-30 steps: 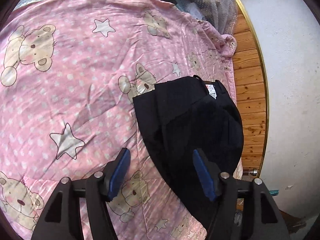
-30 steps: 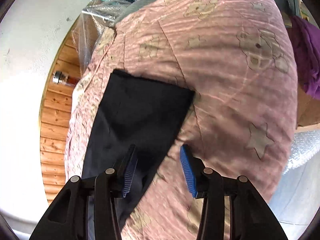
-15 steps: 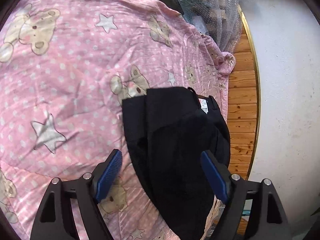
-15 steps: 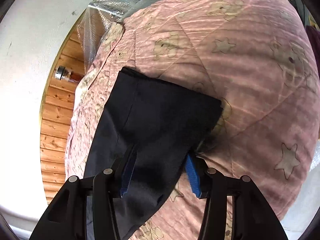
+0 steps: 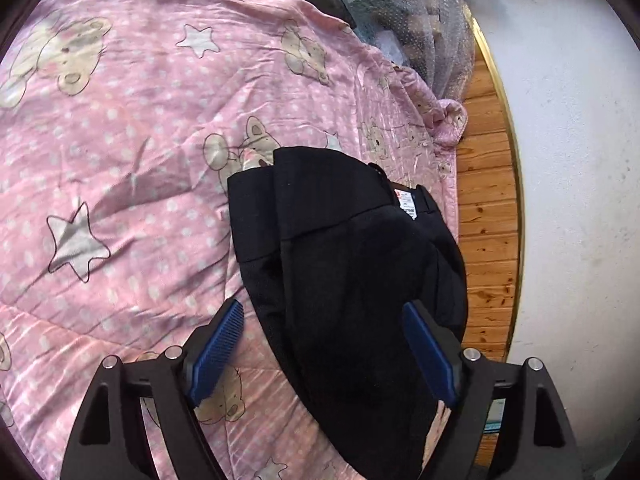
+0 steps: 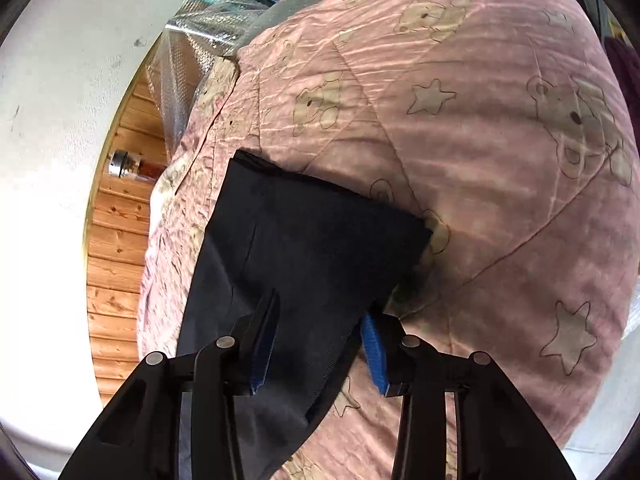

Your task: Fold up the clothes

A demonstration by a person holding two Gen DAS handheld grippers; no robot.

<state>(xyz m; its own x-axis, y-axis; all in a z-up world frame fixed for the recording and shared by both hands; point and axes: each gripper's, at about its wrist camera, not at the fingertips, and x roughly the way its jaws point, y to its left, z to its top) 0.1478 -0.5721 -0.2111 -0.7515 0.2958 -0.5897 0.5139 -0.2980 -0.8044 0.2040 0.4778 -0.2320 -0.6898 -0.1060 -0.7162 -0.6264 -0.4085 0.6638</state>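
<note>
- Fingers first: our left gripper (image 5: 322,346) has its blue pads (image 5: 214,350) spread wide, with nothing between them. One pad hangs over the pink quilt (image 5: 132,152), the other over the far side of the black garment (image 5: 352,280), so we straddle the cloth without touching it, as far as we can tell.
- We read that wide stance as getting ready: opened broad enough to come down over the near fold and take it.
- Between the pads the black garment looks like trousers, already doubled over, one layer stepped back from the other. A white label (image 5: 406,204) shows at what we take for the waistband, on the side toward the wooden floor (image 5: 486,240).
- It lies on the quilt's right edge, close to the drop, probably because that is the side we stand at.
- Over to our right gripper (image 6: 320,350): its pads (image 6: 266,344) are only partly apart, and the garment's near end (image 6: 304,264) lies across the gap between them. Whether the cloth is pinched or merely lying there, we cannot tell.
- From here the far edge looks square and flat on the bear-print quilt (image 6: 480,160), so the earlier fold seems sound; one more fold likely remains.
- Beyond the quilt's left edge a small bottle-like thing (image 6: 134,166) lies on the floor, well clear of us.
</note>
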